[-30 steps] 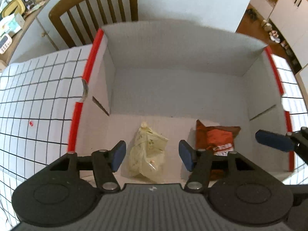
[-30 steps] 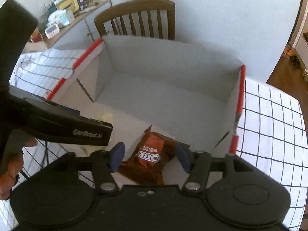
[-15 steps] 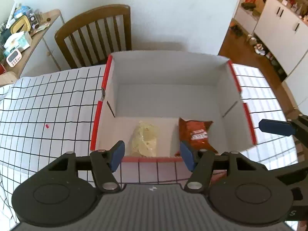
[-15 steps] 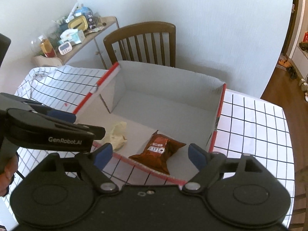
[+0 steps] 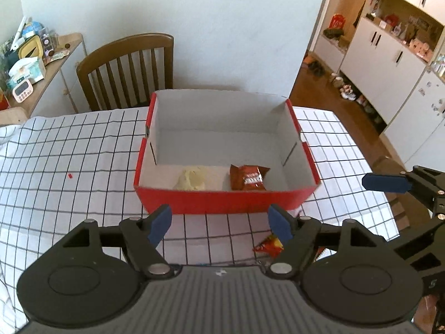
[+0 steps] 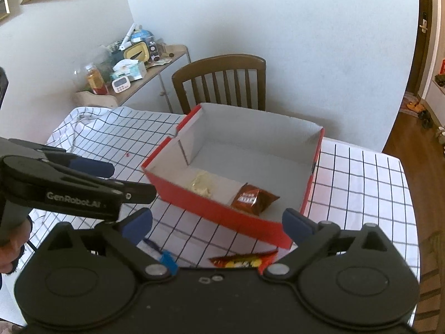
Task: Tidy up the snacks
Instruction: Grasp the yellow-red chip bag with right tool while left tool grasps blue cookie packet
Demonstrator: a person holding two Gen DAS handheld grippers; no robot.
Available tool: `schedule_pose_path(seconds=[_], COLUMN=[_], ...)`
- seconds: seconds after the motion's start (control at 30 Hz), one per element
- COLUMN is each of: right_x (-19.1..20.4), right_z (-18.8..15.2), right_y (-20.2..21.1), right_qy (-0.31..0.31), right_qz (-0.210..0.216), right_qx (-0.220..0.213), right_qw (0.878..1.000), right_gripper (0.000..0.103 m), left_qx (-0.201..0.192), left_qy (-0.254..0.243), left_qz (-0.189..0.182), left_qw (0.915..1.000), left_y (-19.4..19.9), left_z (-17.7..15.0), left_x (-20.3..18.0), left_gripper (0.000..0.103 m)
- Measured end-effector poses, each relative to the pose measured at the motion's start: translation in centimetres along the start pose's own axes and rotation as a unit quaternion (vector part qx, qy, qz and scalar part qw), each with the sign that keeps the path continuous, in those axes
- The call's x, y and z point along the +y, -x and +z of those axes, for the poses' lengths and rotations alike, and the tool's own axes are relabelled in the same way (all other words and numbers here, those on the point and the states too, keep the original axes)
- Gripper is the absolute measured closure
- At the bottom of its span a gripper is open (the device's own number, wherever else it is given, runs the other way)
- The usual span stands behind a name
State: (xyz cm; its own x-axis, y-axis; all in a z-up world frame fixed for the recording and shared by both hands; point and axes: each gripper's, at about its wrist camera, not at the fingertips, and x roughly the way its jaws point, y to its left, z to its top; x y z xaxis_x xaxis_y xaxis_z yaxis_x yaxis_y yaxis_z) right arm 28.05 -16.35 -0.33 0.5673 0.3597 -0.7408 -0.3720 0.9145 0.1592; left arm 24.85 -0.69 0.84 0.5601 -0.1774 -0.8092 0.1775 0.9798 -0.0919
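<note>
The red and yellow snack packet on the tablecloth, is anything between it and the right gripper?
Nothing visible. The red and yellow snack packet lies on the checked tablecloth just below the open right gripper, in front of the red box.

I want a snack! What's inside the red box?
Two snacks lie in the box, near its front wall: a pale yellow bag and a brown-red packet, side by side and apart. The rest of the floor is bare. The front wall hides the bags' lowest edges.
</note>
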Motion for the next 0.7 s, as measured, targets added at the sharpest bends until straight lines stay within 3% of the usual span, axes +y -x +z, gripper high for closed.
schedule_pose_path(seconds=[0.37,0.53,0.7], right_x=[0.6,-0.3,-1.0], right_z=[-4.1,-6.6,-8.5], right_y=[2.1,1.0,-0.6], right_qy=[-0.009,-0.03,-0.025], right_qz=[0.013,0.012,-0.006], right_qx=[-0.008,-0.001,0.007], right_qw=[1.0,0.999,1.0], right_gripper=[0.0,0.0,0.001], left_qx=[-0.008,0.009,0.041], left_qy=[0.028,0.02,0.021], left_qz=[-0.04,-0.009,-0.002], left_qw=[0.9988,0.9997,0.9989], left_y=[1.9,0.2,-2.1], left_z=[-5.0,-7.4,-9.1], left_x=[1.1,1.0,0.8], left_gripper=[0.012,0.012,0.012])
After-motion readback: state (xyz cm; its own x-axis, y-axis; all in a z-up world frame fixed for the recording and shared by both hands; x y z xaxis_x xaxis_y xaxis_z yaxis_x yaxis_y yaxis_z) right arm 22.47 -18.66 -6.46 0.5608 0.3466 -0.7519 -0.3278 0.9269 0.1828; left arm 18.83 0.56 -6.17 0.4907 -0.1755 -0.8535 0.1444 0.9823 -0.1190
